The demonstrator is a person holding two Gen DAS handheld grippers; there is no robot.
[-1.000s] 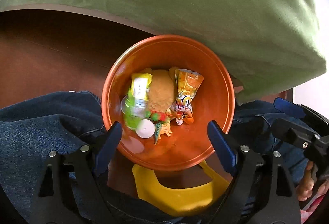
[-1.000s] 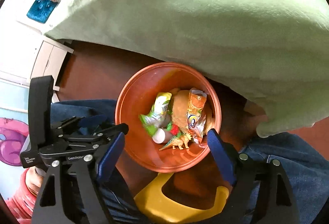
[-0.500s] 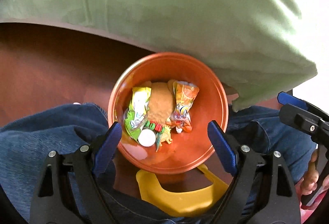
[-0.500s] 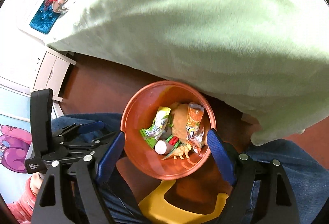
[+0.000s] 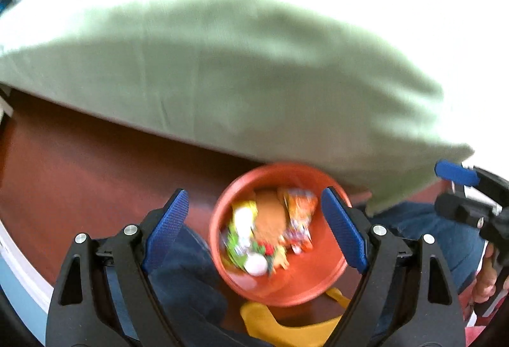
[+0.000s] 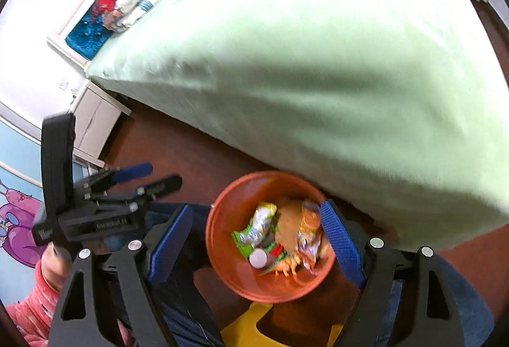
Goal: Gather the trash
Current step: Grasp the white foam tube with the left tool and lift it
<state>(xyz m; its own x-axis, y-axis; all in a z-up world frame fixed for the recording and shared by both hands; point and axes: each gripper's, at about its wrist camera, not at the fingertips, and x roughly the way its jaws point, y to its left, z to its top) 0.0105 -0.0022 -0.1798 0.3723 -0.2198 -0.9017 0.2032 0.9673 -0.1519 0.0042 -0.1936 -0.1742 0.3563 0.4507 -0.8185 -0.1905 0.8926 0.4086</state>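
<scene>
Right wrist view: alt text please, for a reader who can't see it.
An orange bowl holding snack wrappers, a white cap and a toy dinosaur sits between the open right gripper jaws. A green bedspread fills the top; the left gripper is at left.

No words or numbers are showing clearly enough to read. The snack packets in the orange bowl are looking too blurry, and the white print on the left gripper is looking smeared.
</scene>
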